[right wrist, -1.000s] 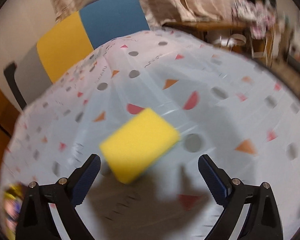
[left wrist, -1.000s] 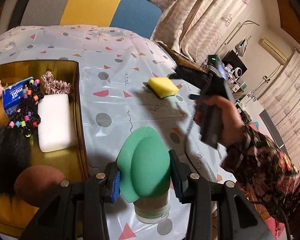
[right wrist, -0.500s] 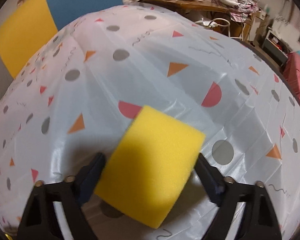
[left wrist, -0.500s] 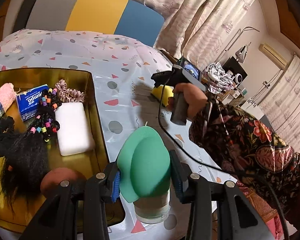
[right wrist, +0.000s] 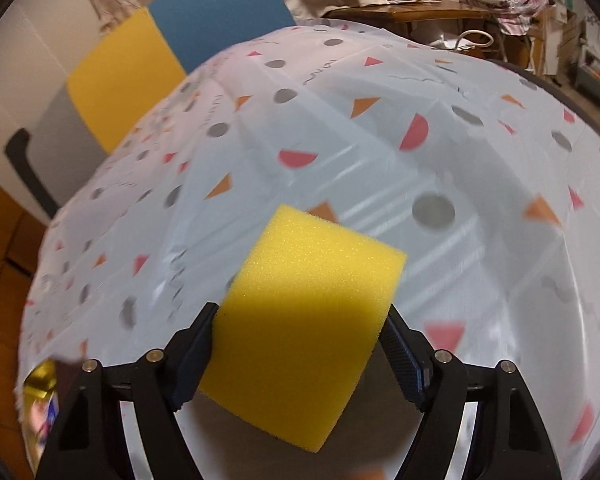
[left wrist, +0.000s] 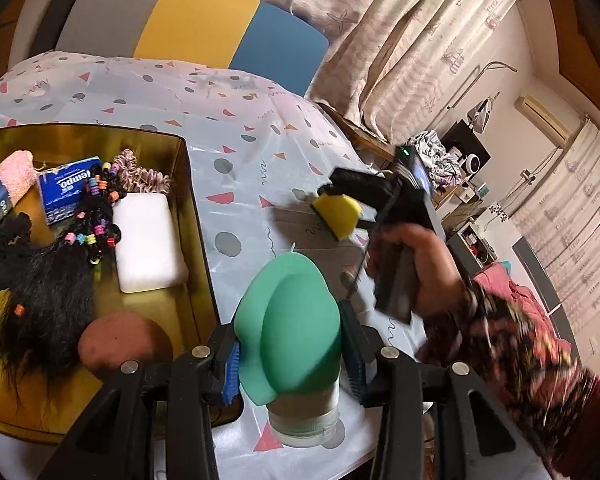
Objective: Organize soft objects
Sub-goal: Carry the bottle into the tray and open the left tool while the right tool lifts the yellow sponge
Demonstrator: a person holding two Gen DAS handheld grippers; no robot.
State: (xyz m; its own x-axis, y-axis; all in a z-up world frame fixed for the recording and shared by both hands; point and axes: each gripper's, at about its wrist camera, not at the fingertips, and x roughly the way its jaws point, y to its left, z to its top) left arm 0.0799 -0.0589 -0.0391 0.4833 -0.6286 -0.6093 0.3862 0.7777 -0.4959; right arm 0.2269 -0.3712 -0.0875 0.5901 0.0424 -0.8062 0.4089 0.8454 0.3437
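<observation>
While the right gripper is closing on the yellow sponge, the block sits squarely between its two fingers, both pads already against its side faces, and its long axis runs forward, away from the claw and out past the fingertips. Seen from the left wrist view, that sponge hangs just above the patterned tablecloth, well to the right of the gold tray, so the carry that seems to come next has to travel leftward across the cloth to reach the tray's open floor. The left gripper is nearer that tray, right beside its near corner, but its jaws are held at a middling width, clamped on a green silicone bottle, so it is not free. Inside the tray lie a white sponge and other soft items, with bare gold floor in the far part.
</observation>
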